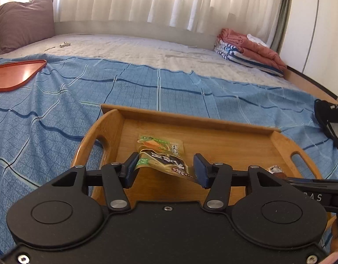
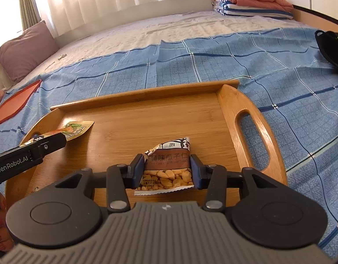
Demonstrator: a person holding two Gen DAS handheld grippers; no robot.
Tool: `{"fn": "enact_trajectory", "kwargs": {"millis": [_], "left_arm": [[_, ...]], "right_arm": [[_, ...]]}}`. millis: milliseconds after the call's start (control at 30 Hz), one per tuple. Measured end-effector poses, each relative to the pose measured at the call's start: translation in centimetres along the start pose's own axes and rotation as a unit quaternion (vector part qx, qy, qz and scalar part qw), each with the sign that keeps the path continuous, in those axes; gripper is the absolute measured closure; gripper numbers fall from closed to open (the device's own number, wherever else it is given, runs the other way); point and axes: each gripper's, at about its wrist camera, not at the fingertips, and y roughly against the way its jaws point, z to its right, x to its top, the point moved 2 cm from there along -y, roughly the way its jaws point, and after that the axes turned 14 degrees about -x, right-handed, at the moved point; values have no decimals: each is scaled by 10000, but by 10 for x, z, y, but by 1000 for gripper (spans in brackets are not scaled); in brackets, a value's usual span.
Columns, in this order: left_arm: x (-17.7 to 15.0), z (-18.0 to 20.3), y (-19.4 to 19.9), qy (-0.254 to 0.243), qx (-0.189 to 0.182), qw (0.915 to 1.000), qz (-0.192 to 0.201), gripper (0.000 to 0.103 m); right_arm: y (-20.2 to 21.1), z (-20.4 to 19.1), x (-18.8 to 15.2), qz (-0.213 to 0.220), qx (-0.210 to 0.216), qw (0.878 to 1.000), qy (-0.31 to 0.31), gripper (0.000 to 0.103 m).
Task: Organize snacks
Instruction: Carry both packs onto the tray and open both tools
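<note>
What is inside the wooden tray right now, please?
The wooden tray holds a green snack packet and a sunflower seed packet. The grippers hide the tray's near part.

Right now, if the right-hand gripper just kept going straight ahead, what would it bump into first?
The right gripper already clamps a seed packet. Straight ahead lies bare floor of the wooden tray, then its far wall. That wall is probably the first obstacle, though height above the tray is unclear.

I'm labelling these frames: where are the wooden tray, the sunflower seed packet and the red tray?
Wooden bamboo tray with handles (image 2: 160, 118): right wrist view, bare floor.
White-and-brown sunflower seed packet (image 2: 167, 164): right wrist view, brown label band.
Flat red plastic tray (image 1: 13, 74): left wrist view, glossy inner surface.
</note>
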Motion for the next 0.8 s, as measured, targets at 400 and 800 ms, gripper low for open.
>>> {"fn": "enact_trajectory", "kwargs": {"millis": [400, 800], "left_arm": [[-8, 10, -6, -215, 329, 9971, -658, 58], [-6, 21, 10, -414, 442, 9946, -845, 37]], "right_arm": [[5, -1, -4, -37, -20, 9995, 314, 52], [15, -4, -13, -91, 77, 9989, 463, 18]]}}
